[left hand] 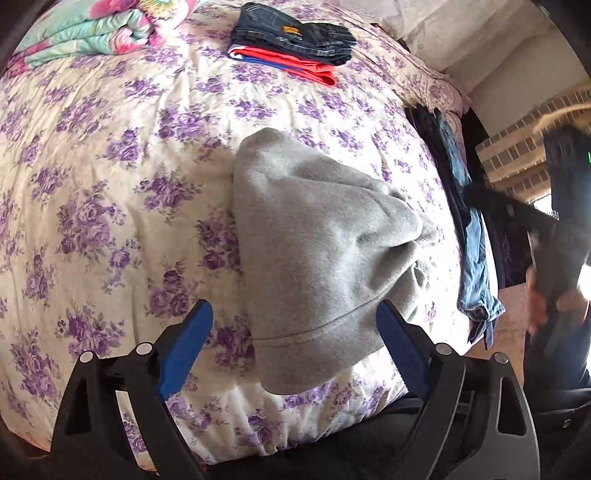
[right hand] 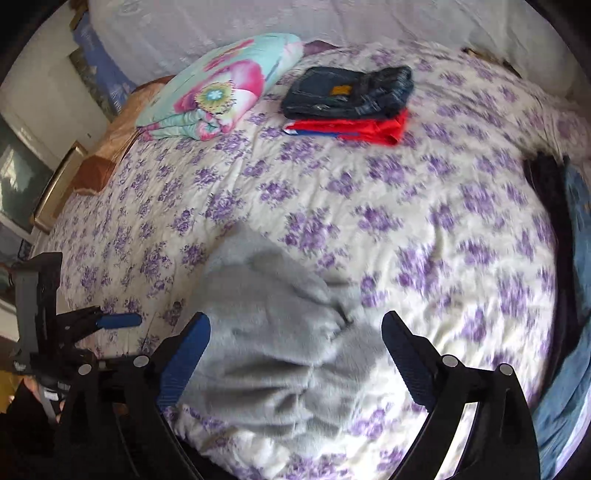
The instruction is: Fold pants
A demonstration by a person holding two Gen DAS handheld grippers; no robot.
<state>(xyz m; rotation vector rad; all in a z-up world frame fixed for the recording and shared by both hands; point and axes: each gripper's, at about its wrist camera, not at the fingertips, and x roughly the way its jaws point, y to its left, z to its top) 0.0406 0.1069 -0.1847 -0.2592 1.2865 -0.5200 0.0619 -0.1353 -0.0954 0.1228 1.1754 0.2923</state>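
1. Blue-padded and spread wide, the left gripper [left hand: 293, 343] hovers at the near end of the grey pants [left hand: 314, 240], one pad on each side of the cloth; it grips nothing.
2. Equally wide apart, the right gripper [right hand: 295, 354] hangs over the same garment and is also empty. Its view is blurred, so whether the pads touch the fabric cannot be told.
3. Both grippers frame the grey pants from the near edge of the bed [left hand: 110, 166], which suggests they are lining up for a fresh grasp on the fabric.
4. Lying bunched and partly doubled over near the bed's front edge, the grey pants [right hand: 273, 343] show a rounded fold at the far end and a stitched hem close to the left gripper. Judging by the lumps, the fold is not finished.
5. Farther back, dark jeans [left hand: 291, 33] sit folded on a red garment [left hand: 295, 64]. This looks like the finished stack, kept well apart from the working area.
6. A rolled floral blanket [right hand: 221, 88] lies beside that stack near the head of the bed.
7. Blue denim [left hand: 476, 266] drapes over the right edge of the bed, probably awaiting its turn.
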